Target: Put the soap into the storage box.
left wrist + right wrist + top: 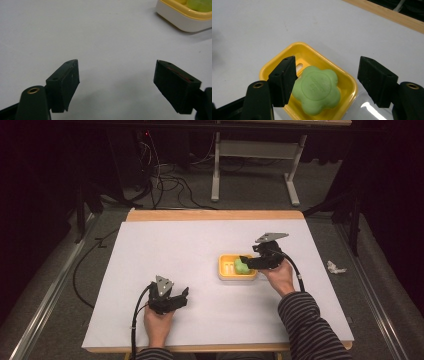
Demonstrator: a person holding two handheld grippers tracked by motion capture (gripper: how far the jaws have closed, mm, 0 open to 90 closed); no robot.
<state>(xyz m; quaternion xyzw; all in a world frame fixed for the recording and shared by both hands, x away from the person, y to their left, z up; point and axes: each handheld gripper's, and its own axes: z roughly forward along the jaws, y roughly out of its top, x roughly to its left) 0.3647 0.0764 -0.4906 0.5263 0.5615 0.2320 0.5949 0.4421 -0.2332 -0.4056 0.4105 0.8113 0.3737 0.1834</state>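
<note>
We logged the right gripper (248, 262) poised directly over the yellow soap dish (226, 269), which sat on the white table (165, 250) right of centre. In the right gripper view the jaws stood wide apart with nothing between the pads: the green flower-shaped soap (318, 88) lay flat in the dish (344, 82), one black jaw just overlapping its edge in the picture and the other well clear, out past the dish rim. We could not tell from these views whether that near jaw touched the soap or merely hung above it.

The left gripper (172, 301) rested low on the table near the person's edge, well apart from the dish. In the left gripper view its jaws were also spread wide and held nothing; bare table lay between them, and a corner of the dish (180, 21) with a sliver of the soap (200, 5) showed at the upper right.

Judgement on progress: the soap was seated in the dish and no grip was on it. We read this as either a placement just completed or a pick not yet begun; the frames did not settle which. If a pick, closing on the soap and lifting remained entirely to do.
</note>
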